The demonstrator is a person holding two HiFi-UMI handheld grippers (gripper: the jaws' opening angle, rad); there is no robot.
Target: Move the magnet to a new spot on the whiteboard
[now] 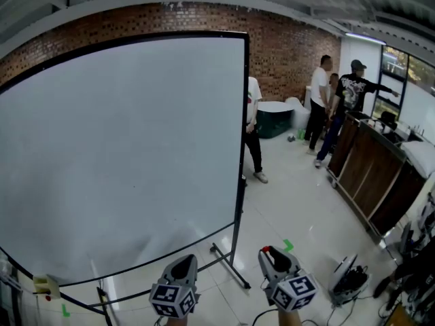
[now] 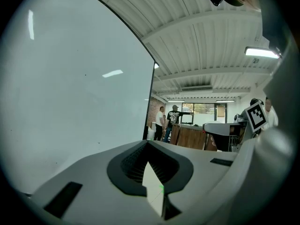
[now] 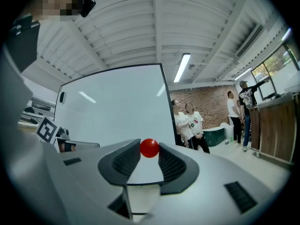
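Note:
A large whiteboard [image 1: 122,155] on a black frame fills the left of the head view, its surface bare. My right gripper [image 1: 273,252] is low in front of the board's right edge, shut on a small round red magnet [image 3: 149,148] pinched between the tips of its pads. The magnet shows as a red spot [image 1: 270,250] in the head view and is off the board. My left gripper [image 1: 185,261] hangs beside it to the left, shut with nothing in it. The board [image 2: 70,93] stands close on its left and also shows in the right gripper view [image 3: 117,107].
The board's stand foot [image 1: 231,267] reaches over the tiled floor near the grippers. A wooden counter [image 1: 370,175] runs along the right. Several people [image 1: 340,107] stand at the back by a green tub [image 1: 275,117]. A cable reel [image 1: 348,277] sits at lower right.

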